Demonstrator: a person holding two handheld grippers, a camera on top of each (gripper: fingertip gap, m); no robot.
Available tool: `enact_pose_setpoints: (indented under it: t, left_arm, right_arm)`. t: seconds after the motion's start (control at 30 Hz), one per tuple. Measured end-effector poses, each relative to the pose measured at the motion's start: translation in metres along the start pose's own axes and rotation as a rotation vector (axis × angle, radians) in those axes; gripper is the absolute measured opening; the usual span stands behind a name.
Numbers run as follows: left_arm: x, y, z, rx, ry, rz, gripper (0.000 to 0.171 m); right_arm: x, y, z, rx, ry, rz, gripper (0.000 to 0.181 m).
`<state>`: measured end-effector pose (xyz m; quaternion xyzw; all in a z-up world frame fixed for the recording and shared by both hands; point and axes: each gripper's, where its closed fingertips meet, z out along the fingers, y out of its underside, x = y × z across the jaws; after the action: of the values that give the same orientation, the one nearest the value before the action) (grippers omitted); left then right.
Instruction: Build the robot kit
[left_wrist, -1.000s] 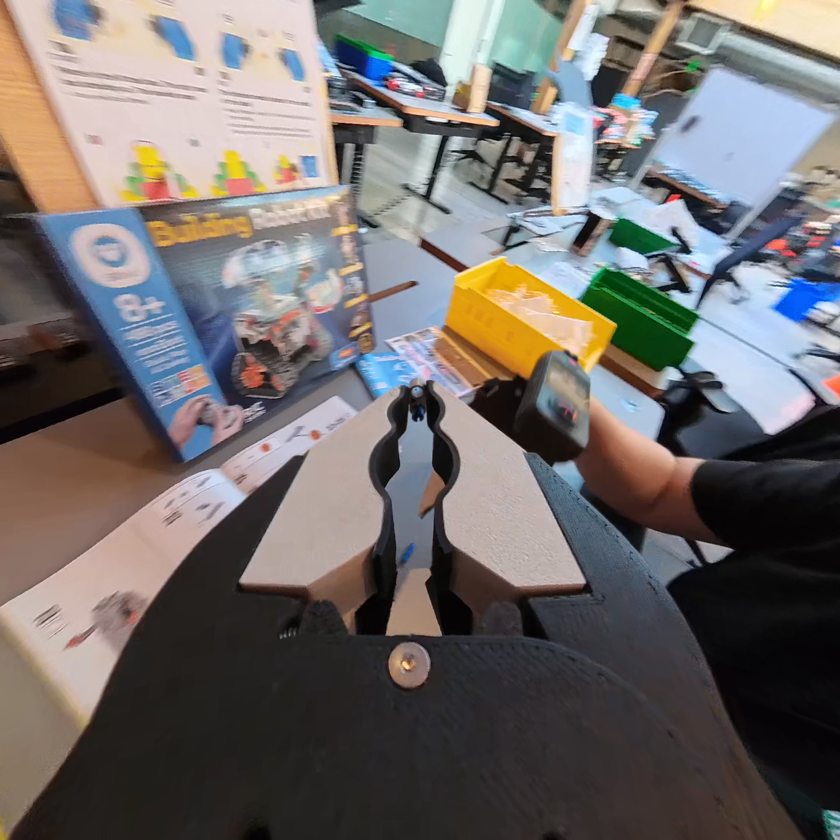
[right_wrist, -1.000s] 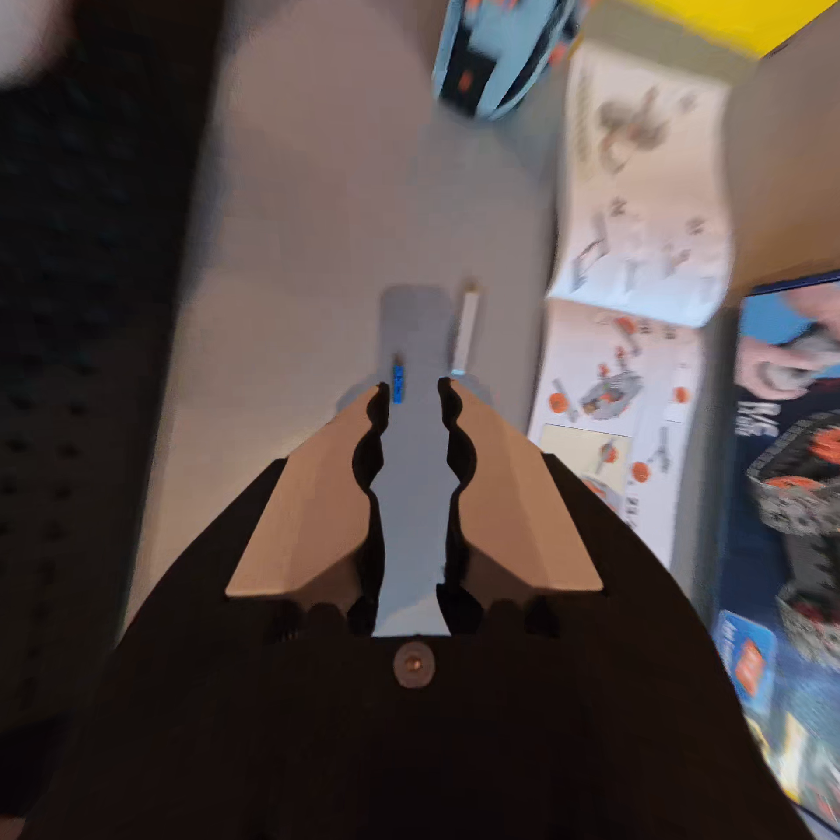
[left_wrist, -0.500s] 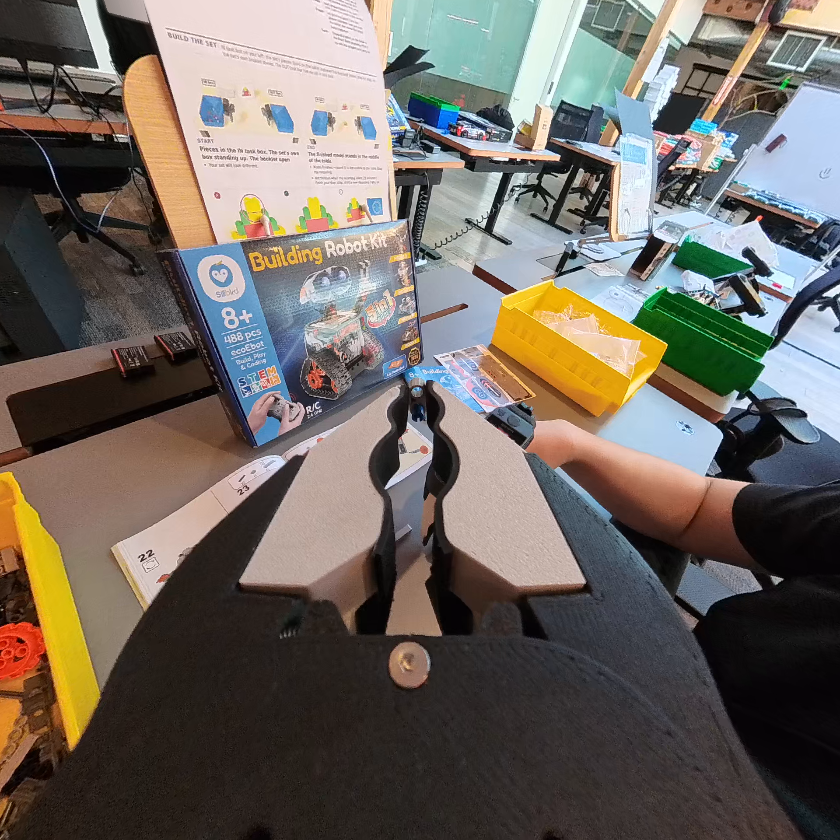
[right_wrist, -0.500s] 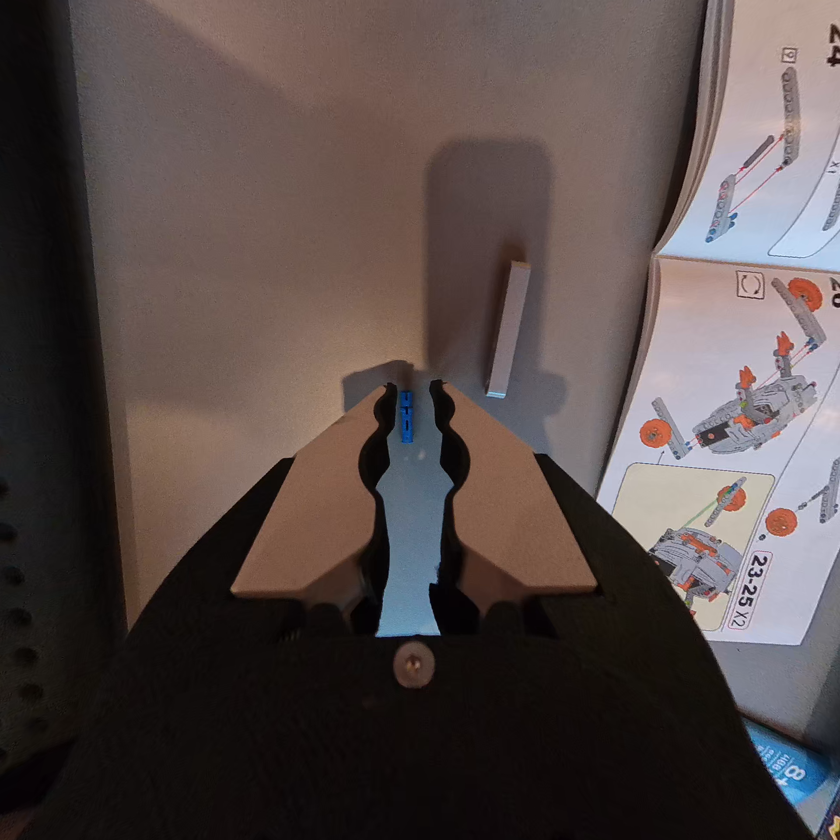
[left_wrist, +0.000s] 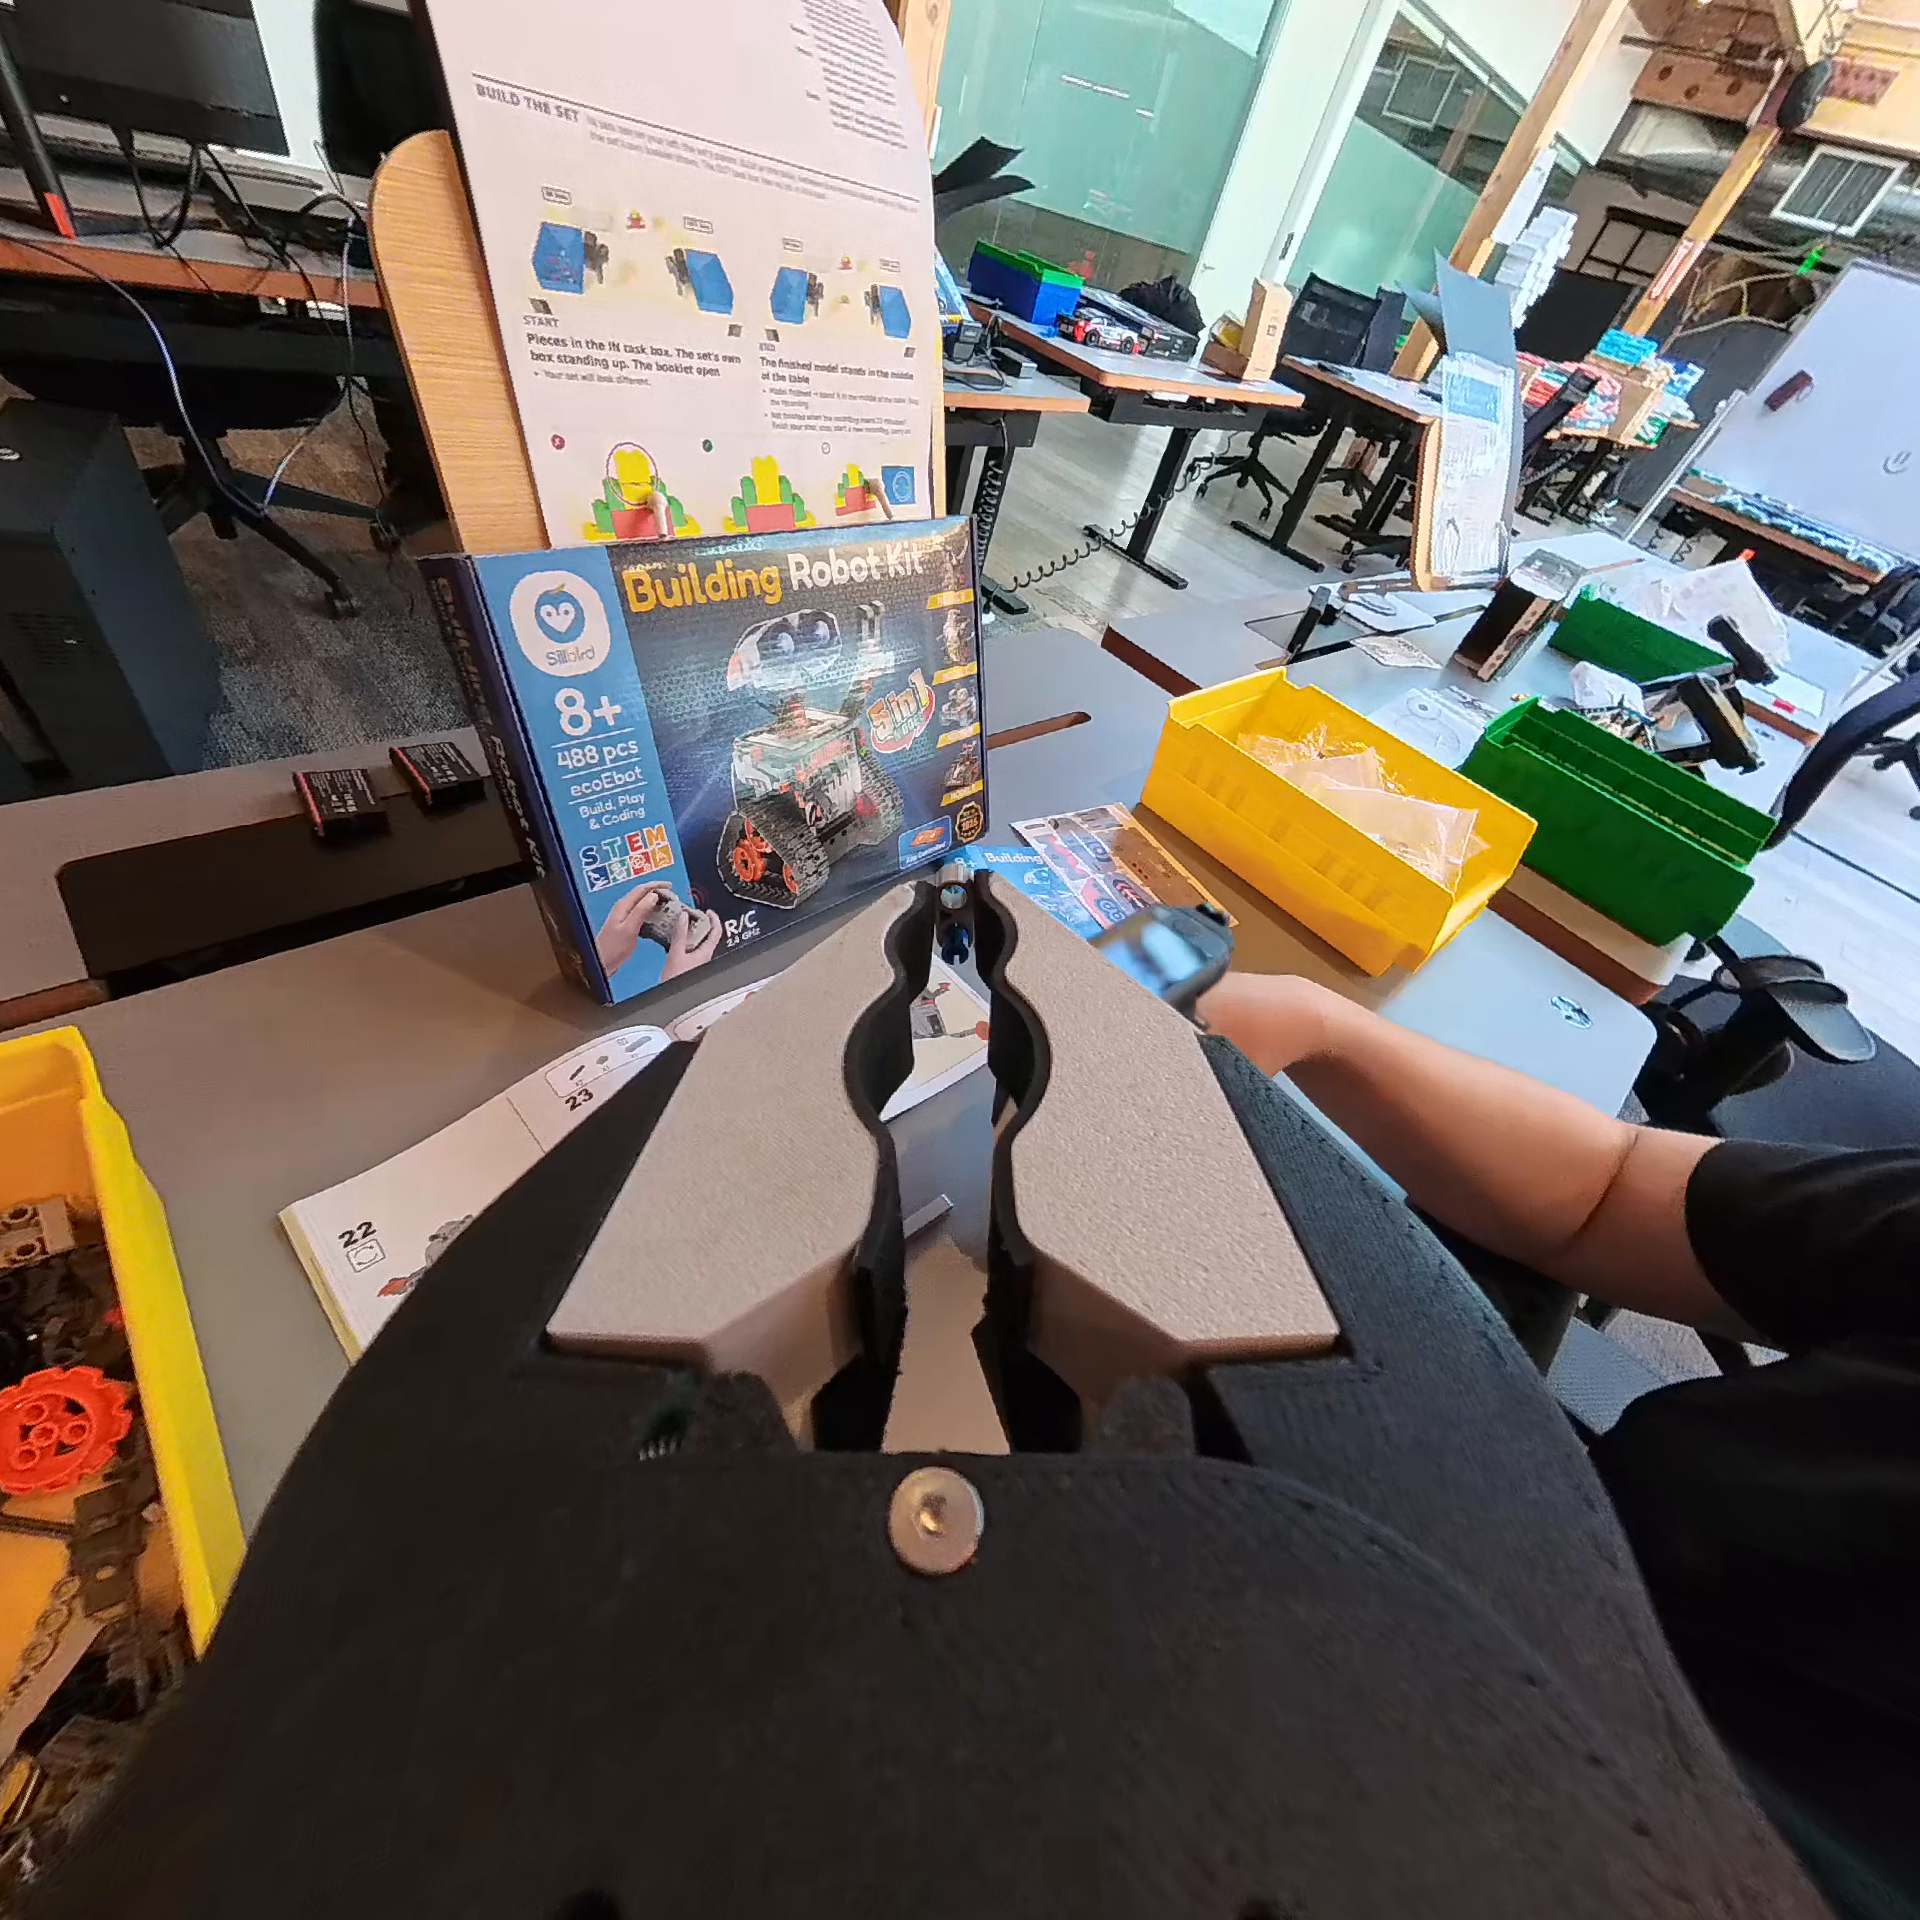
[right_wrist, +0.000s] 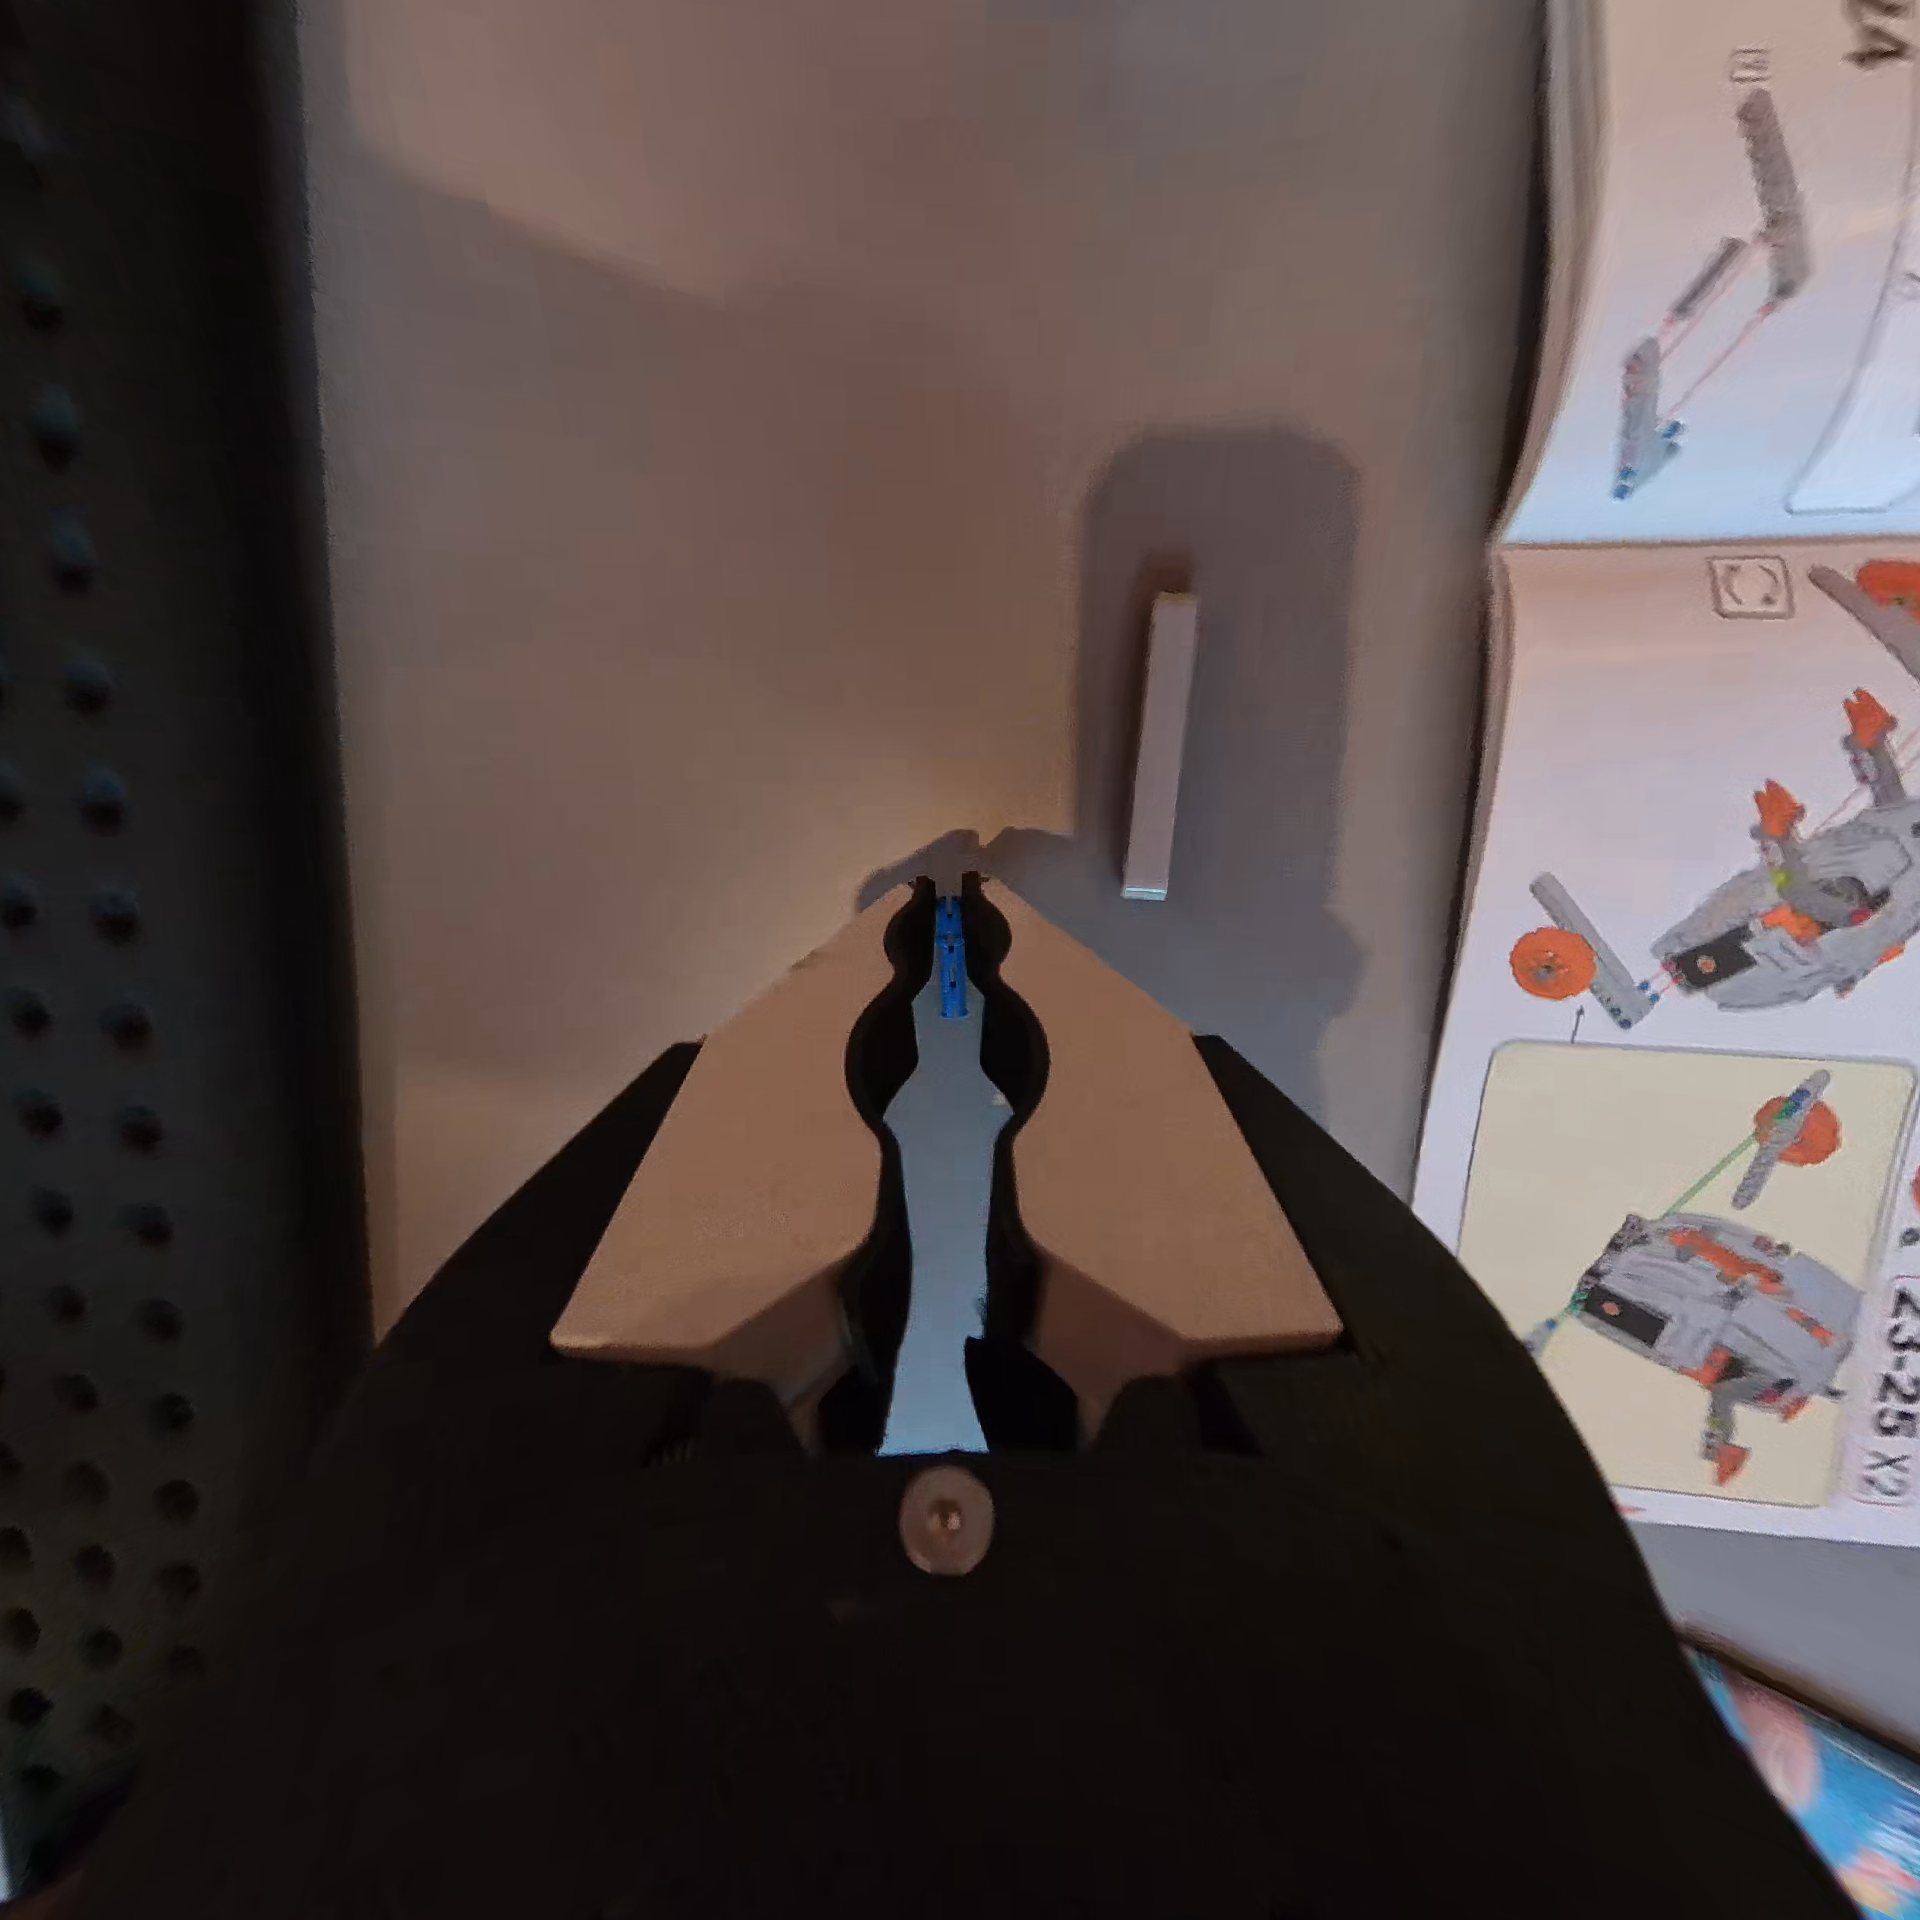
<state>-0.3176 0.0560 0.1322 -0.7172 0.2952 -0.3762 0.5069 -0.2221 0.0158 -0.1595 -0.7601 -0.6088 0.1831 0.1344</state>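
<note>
Left gripper: a small blue and grey pin is being pinched at its tips, above the open instruction booklet.
Right gripper: a thin blue plastic peg is being clamped low over the grey tabletop, beside a flat grey bar.
Risk: either tiny piece is likely being held by little surface; a twist could let it slip out.

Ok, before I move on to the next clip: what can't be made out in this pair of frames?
- Left wrist view: the small blue-tipped piece in the left gripper is mostly hidden by the fingers; its shape is unclear.
- Left wrist view: the right gripper is blurred, its tips hidden behind the left one.
- Right wrist view: whether the right gripper pinches the blue pin or only brackets it.
- Right wrist view: the booklet is cut off by the right edge.
</note>
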Motion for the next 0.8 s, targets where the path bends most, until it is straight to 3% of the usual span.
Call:
enact_pose_setpoints:
  t: [0.33, 0.8]
  left_arm:
    - [0.004, 0.000, 0.002, -0.003, 0.011, 0.010, 0.006]
    - [0.001, -0.002, -0.004, 0.018, 0.022, -0.008, 0.006]
  right_arm:
    - [0.036, -0.007, -0.028, 0.383, -0.208, 0.644, 0.004]
    - [0.054, -0.009, -0.024, 0.505, -0.238, 0.751, 0.004]
